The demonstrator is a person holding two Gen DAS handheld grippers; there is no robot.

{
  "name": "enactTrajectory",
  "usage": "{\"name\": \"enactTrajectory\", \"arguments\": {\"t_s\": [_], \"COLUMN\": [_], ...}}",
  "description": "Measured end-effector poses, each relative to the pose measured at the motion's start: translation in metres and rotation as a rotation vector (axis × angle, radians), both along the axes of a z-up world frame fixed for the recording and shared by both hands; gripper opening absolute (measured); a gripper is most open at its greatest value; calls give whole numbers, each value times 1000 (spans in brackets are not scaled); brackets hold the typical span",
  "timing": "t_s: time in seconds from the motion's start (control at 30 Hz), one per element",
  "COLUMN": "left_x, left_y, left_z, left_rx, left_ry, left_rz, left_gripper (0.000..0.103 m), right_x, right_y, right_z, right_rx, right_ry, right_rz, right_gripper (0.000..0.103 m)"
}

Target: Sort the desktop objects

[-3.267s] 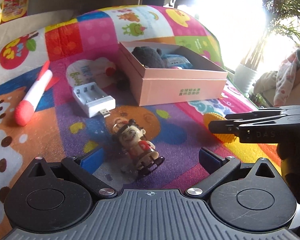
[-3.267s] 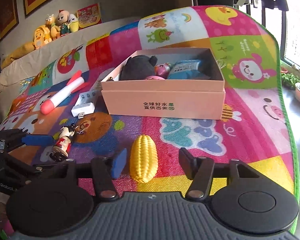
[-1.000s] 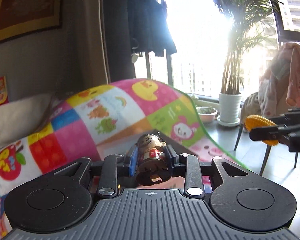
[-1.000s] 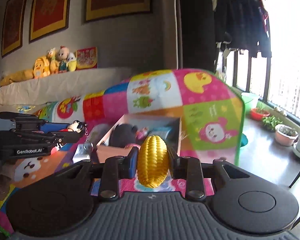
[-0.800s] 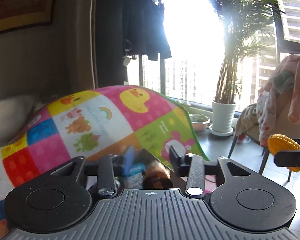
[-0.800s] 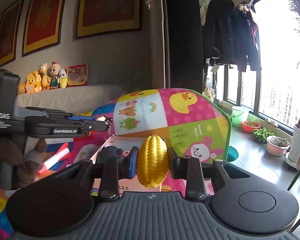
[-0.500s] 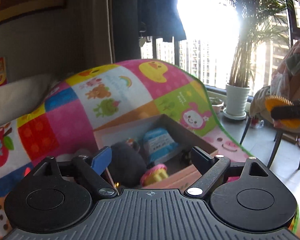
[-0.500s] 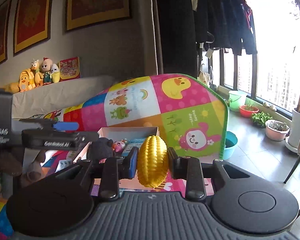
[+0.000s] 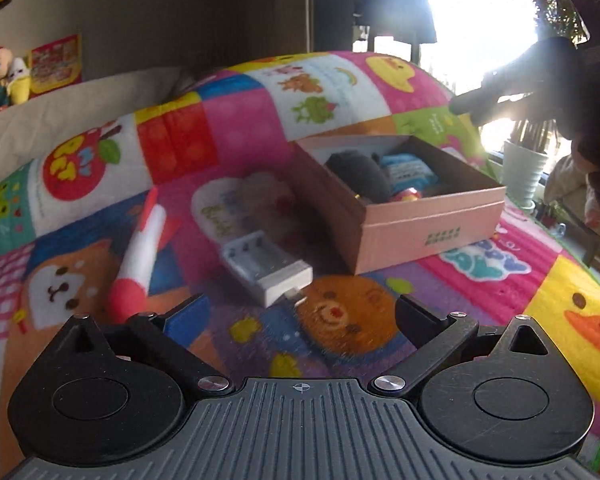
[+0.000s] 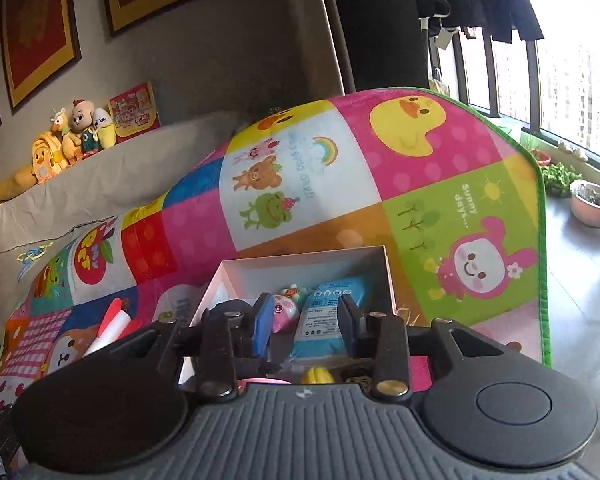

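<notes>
**A:** Your left gripper [image 9: 300, 312] is spread wide, jaws opening, nothing between them. It's over the mat [image 9: 480, 280], above the bear patch.

**B:** Just ahead of it?

**A:** The white charger [image 9: 266, 266], a touch left of centre. Further left, the red-tipped rocket [image 9: 140, 252] lies flat. Ahead and right sits the box [image 9: 428, 228], with a dark plush [image 9: 358, 174] and a blue pack [image 9: 408, 170] inside.

**B:** And your right gripper [image 10: 304, 330]?

**A:** It's above the box [image 10: 300, 264], jaws part open and opening. Nothing between the pads. The corn [image 10: 318, 376] shows as a yellow sliver just below the fingers, down in the box; I can't tell how it lies.

**B:** Beyond the fingers?

**A:** A pink toy [image 10: 282, 314] by the left finger, the blue pack [image 10: 328, 320] straight ahead. In the left view your right gripper [image 9: 500, 92] is a dark blur, upper right, over the box's far side.
</notes>
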State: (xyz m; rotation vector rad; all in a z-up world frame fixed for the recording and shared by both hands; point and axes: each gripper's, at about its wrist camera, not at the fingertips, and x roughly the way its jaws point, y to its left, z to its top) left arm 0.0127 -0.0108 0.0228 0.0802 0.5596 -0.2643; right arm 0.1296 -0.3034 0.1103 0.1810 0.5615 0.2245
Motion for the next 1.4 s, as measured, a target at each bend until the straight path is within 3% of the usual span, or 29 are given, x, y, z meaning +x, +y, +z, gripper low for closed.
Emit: {"name": "enactTrajectory", "arguments": {"t_s": [0.17,0.4,0.5,0.57,0.63,0.83,0.93,1.03,1.1,1.17,1.3,1.4], "left_x": [-8,-4,-3,-5,-8,-9,-10,-12,-13,-13,-11,-9], "left_y": [24,68,78,80,82,90,97,100,100,101,101,96], "left_z": [-13,-14,-16,-16,-17,-19,-20,-21,-21,-21,-21,-20], "left_rx": [7,-48,-109,-126,-143,-216,-257,-277,-282,-286,-286,-259], "left_ry": [1,2,18,5,-5,1,8,5,1,3,6,12], "left_rz": [75,247,257,252,246,245,251,257,260,259,264,259], "left_gripper": [102,103,103,103,103,103,103,103,103,103,103,103], "right_x": [-4,-27,4,39,75,139,149,151,145,133,106,89], "right_y": [13,105,143,163,183,242,263,273,275,273,246,234], "right_z": [-9,-21,-13,-7,-6,-50,-75,-91,-91,-86,-57,-41], "right_rx": [-6,-234,-258,-251,-272,-560,-737,-838,-851,-837,-646,-622], "right_ry": [44,-14,63,152,226,313,324,322,292,266,307,282], "right_rz": [11,217,267,271,259,181,169,153,176,225,299,334], "right_gripper": [35,35,34,23,21,22,21,26,24,1,0,0]}}
